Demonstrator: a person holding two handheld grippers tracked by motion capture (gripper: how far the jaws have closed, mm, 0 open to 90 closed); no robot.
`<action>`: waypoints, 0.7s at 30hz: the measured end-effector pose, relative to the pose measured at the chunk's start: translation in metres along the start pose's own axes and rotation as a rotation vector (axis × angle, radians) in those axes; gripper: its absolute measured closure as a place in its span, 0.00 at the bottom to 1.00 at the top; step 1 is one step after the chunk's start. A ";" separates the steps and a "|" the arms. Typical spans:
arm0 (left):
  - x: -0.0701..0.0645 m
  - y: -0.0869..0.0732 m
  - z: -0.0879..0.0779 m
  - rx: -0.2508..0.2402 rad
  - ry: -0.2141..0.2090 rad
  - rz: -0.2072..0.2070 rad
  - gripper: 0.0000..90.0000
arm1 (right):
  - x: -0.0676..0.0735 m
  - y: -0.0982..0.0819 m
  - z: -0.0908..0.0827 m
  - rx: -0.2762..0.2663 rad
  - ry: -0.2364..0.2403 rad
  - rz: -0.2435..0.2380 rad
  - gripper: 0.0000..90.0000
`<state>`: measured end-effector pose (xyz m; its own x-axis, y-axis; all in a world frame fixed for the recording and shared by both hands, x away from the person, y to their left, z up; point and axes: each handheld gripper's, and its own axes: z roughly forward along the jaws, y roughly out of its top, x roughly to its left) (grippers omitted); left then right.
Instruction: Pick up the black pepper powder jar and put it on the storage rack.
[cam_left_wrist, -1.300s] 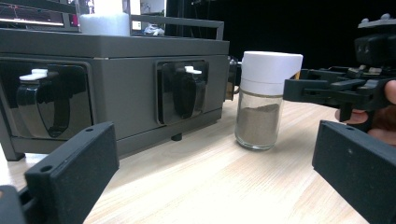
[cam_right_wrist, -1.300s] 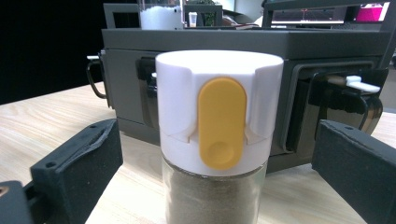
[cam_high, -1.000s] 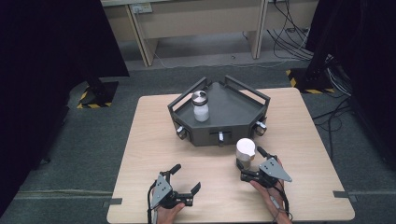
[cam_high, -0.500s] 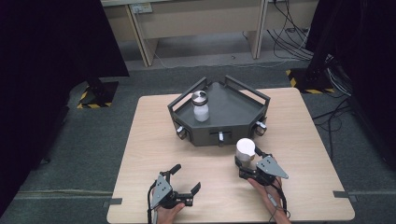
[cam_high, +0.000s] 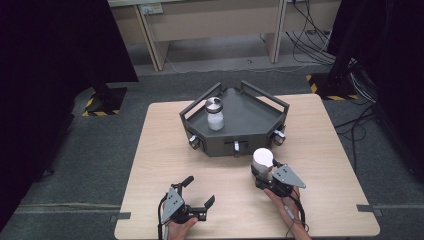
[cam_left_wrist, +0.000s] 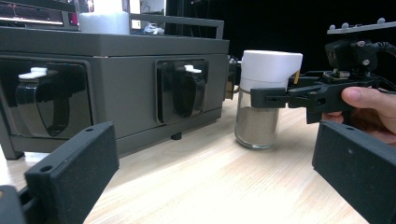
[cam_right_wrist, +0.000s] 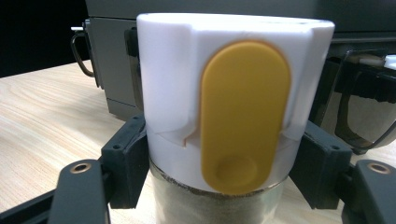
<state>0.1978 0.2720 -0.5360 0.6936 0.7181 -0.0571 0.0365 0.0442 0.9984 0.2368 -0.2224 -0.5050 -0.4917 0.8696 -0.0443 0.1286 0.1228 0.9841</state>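
Step in hand: grasp. Right hand-held gripper (cam_high: 264, 174), jaws just closing, clenched on white-capped spice jar (cam_high: 262, 161), standing on worktop (cam_high: 330, 150) at tray's (cam_high: 250, 112) 5 o'clock. Left hand-held gripper (cam_high: 198, 191) released, idle at 7 o'clock. Next, likely: lift straight up, clear tray wall, set beside 1 jar (cam_high: 215, 114) inside.

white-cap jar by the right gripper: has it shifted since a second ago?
No. In the high view the white-cap jar stands on the table just in front of the grey tray, as before. The right gripper has just closed its jaws on it.
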 end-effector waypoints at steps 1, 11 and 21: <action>0.000 0.000 0.000 0.000 0.000 0.001 0.00 | 0.000 0.000 0.000 0.001 0.000 0.004 0.33; 0.000 0.000 0.000 0.000 -0.002 -0.001 0.00 | 0.001 0.003 -0.005 -0.023 -0.004 0.016 0.34; 0.000 0.000 0.000 -0.001 0.001 -0.002 0.00 | 0.001 0.011 -0.013 -0.029 0.012 0.004 0.34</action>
<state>0.1977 0.2723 -0.5364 0.6928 0.7187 -0.0586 0.0368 0.0460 0.9983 0.2264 -0.2262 -0.4919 -0.5014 0.8644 -0.0384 0.1053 0.1051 0.9889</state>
